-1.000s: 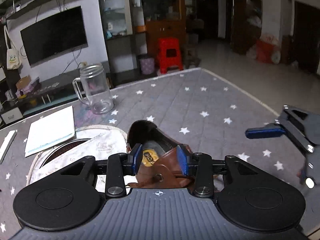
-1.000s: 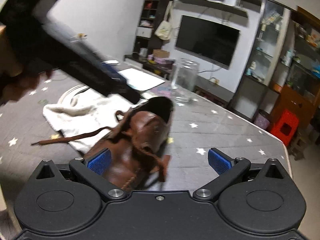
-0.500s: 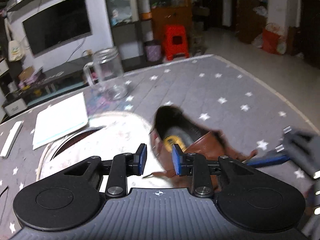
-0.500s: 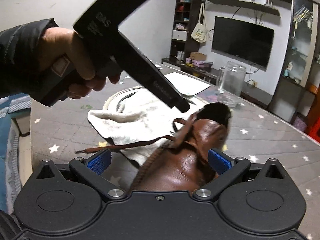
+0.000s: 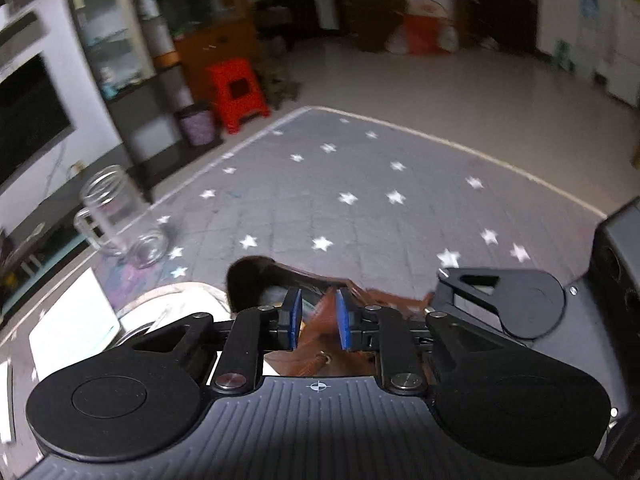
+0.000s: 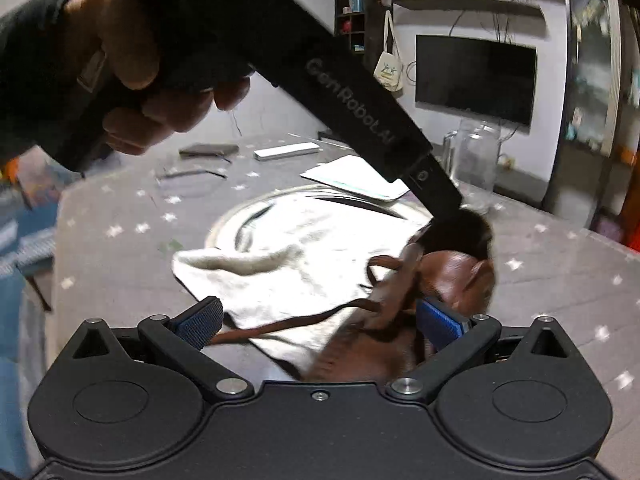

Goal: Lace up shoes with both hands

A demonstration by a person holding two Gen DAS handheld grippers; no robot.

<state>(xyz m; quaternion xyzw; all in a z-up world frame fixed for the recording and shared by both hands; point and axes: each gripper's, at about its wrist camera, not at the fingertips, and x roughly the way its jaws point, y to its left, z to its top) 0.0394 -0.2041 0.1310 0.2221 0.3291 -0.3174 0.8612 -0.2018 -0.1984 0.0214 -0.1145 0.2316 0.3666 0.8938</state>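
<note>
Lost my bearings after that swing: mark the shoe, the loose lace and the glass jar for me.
shoe (image 6: 460, 268), right wrist view, brown upper.
lace (image 6: 280, 326), right wrist view, mid-strand over cloth.
glass jar (image 5: 120, 216), left wrist view, side wall.

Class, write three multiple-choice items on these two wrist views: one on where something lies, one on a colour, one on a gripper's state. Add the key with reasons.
1. Where does the white cloth lie relative to the brown shoe in the right wrist view?
A. To its left
B. Inside it
C. Behind it, beside the glass jar

2. What colour is the stool beyond the table?
A. Green
B. Red
C. White

3. How does the right gripper stand?
A. Shut on the lace
B. Open
C. Shut on the cloth

Key: 1 A, the cloth spreads left of the shoe. 2 B, it is plainly red. 3 B, its blue pads stand wide apart.
</note>
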